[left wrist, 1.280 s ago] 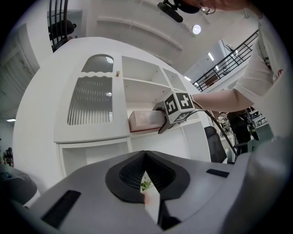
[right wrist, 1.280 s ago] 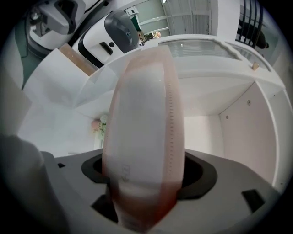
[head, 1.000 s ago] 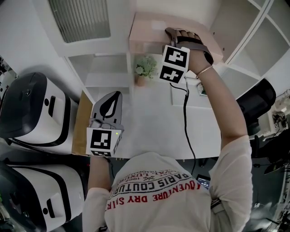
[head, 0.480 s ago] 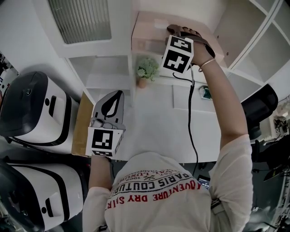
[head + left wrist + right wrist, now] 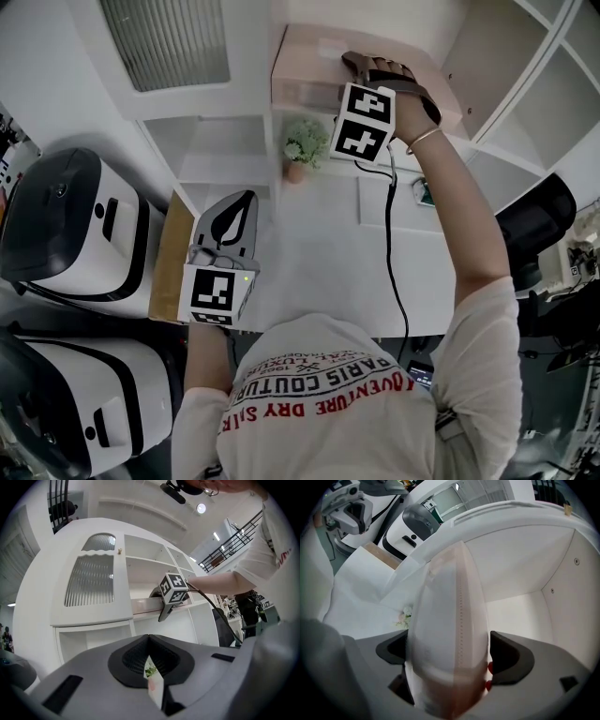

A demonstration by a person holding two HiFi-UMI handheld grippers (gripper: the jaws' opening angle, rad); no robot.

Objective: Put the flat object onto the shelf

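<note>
The head view shows the whole setting: the flat object [image 5: 309,66], a pale pink slab, lies in a shelf [image 5: 487,56] compartment above the white table [image 5: 309,253], with the right gripper [image 5: 358,66] raised to it and the left gripper [image 5: 236,202] held low over the table's left end. That view does not show how the fingers stand; each gripper's own view does. In the right gripper view the fingers [image 5: 511,656] are spread to their widest and opening, with the flat object between them and filling nearly the whole gap. A thin dark line shows beside the right finger, so the grasp is let go. The white inner walls of the compartment show behind it. In the left gripper view the fingers [image 5: 126,658] are clenched together on nothing, and a narrow slit between them shows only a potted plant [image 5: 150,671] standing on the table. That same view shows the flat object edge-on as a thin strip along the shelf board. Its long axis runs along the front edge of the shelf, and in the right gripper view it points straight away from the camera, in line with the fingers.
</note>
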